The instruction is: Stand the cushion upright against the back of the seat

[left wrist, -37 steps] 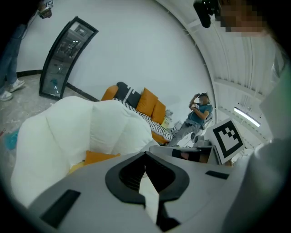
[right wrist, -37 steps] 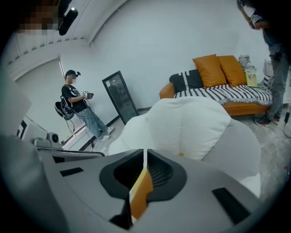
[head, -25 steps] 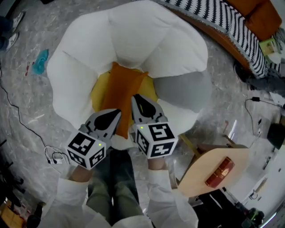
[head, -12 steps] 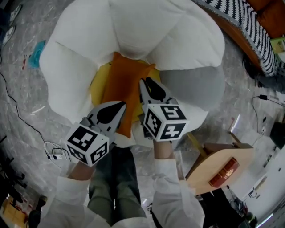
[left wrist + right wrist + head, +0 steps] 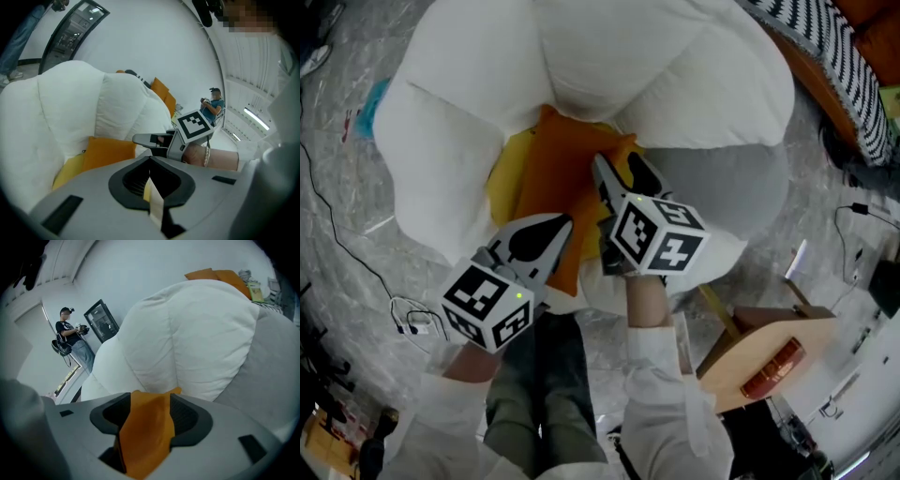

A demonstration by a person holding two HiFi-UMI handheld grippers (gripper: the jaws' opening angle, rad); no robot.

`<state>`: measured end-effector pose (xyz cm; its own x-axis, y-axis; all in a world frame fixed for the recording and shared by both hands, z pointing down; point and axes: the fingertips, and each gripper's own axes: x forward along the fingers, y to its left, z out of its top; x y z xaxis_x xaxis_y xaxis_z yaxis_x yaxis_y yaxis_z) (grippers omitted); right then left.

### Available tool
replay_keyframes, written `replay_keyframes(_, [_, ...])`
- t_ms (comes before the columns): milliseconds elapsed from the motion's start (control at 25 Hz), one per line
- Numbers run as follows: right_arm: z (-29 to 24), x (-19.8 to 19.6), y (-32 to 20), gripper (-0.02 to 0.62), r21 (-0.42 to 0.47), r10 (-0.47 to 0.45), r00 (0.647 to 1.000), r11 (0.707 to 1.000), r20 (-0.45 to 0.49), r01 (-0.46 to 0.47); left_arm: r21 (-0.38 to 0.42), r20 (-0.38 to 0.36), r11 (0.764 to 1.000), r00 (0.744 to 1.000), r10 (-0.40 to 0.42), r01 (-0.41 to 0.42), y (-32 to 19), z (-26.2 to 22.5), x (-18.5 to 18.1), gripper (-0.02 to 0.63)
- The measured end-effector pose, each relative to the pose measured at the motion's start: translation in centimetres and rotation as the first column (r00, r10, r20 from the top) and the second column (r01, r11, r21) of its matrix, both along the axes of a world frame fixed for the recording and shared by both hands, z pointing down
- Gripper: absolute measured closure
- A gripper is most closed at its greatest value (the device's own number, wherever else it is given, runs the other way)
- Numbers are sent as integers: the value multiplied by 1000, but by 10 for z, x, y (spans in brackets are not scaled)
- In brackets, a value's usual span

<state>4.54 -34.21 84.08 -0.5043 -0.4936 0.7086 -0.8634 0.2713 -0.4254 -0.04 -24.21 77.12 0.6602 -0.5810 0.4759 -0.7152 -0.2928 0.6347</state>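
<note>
An orange cushion (image 5: 551, 178) lies flat on the yellow seat pad (image 5: 504, 183) of a white puffy armchair (image 5: 609, 66). My right gripper (image 5: 619, 169) straddles the cushion's right edge. Its jaws have just been opening and stand wide, with orange fabric (image 5: 145, 437) loose between them. My left gripper (image 5: 565, 223) points at the cushion's near edge with its jaws together. In the left gripper view a thin pale sliver shows in the seam of the left gripper (image 5: 150, 159); I cannot tell if it is held. That view also shows the cushion (image 5: 108, 152) and the right gripper (image 5: 154, 139).
A grey cushion (image 5: 712, 183) bulges at the chair's right side. A wooden side table (image 5: 750, 347) with a red-brown object (image 5: 766, 366) stands at lower right. A striped throw (image 5: 825, 56) lies at upper right, and cables (image 5: 403, 319) run on the floor at left. A person (image 5: 72, 336) stands far off.
Both grippers have sunk toward the seat. The right gripper's jaws, closed on the cushion's edge before, now stand spread apart, and that gripper has rolled.
</note>
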Motion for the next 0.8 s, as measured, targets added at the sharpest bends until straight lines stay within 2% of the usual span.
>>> replay_keyframes(200, [21, 6, -17, 341, -61, 94, 994, 994, 48, -91, -9, -2, 1000, 1000, -6, 6, -2, 11, -4, 600])
replay_keyframes(440, [33, 11, -30, 341, -85, 159, 985, 984, 60, -153, -17, 4, 1000, 1000, -20, 20, -4, 18, -13, 599])
replay_keyframes(560, [33, 12, -35, 341, -91, 176, 981, 981, 76, -169, -19, 7, 1000, 1000, -22, 22, -4, 20, -16, 600])
replay_keyframes(800, [44, 17, -39, 342, -101, 181, 983, 979, 35, -176, -27, 7, 999, 1000, -26, 26, -5, 23, -17, 600])
